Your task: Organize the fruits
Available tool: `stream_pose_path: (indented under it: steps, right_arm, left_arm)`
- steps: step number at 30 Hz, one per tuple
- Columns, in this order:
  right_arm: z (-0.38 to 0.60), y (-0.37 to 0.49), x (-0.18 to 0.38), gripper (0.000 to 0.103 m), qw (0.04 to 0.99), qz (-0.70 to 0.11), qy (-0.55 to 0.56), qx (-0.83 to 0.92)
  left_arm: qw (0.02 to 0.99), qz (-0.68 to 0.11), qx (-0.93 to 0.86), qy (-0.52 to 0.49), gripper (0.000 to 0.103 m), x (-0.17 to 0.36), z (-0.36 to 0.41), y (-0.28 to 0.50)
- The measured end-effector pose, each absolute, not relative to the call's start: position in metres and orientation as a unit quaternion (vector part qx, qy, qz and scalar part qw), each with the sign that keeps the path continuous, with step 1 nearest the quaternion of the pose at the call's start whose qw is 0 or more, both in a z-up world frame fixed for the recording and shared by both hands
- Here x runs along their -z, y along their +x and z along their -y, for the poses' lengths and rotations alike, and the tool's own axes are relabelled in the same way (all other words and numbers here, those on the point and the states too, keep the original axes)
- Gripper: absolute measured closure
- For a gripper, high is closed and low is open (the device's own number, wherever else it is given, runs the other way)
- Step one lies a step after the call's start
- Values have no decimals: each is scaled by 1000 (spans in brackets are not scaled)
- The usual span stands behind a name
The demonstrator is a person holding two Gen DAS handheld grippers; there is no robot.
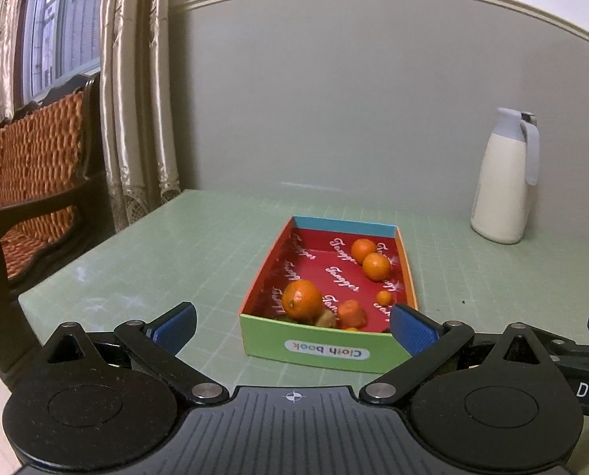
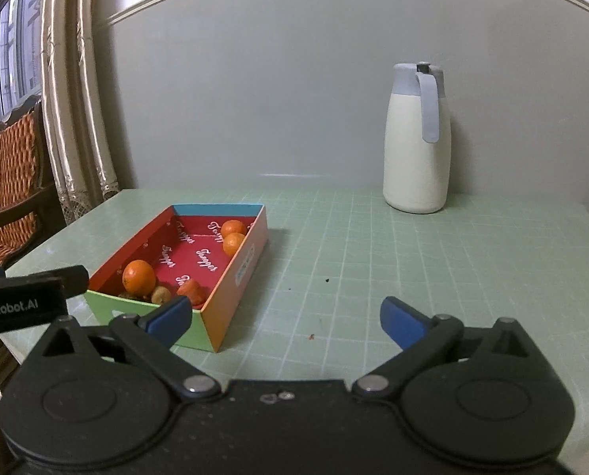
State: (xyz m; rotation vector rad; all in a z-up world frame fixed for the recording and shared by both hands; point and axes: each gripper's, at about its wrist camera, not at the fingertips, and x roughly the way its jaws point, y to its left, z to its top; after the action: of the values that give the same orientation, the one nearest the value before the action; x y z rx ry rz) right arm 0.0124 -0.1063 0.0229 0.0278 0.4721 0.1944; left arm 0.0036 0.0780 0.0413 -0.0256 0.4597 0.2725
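Note:
A colourful cardboard box (image 1: 322, 350) with a red inside stands on the green table; it also shows in the right wrist view (image 2: 231, 289). In it lie a large orange (image 1: 301, 299), two smaller oranges (image 1: 375, 266) at the far end, a tiny orange (image 1: 384, 297), a reddish fruit (image 1: 351, 314) and a brownish fruit (image 1: 326, 318). My left gripper (image 1: 294, 326) is open and empty, just before the box's near wall. My right gripper (image 2: 288, 322) is open and empty, over the table to the right of the box's near corner.
A white jug (image 2: 417, 138) with a grey lid stands at the back right near the wall. A wooden chair with an orange cushion (image 1: 29, 166) and curtains (image 1: 136, 99) stand left of the table. Small crumbs (image 2: 327, 279) lie on the mat.

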Motion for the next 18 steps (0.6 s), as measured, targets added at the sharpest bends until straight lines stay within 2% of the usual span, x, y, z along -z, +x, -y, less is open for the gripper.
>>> stream_pose_path:
  steps: [18]
  right_arm:
    - [107,3,-22,1,968,-231,13,-96]
  left_arm:
    - [963,-241,-124,8,0,-36,-64,3]
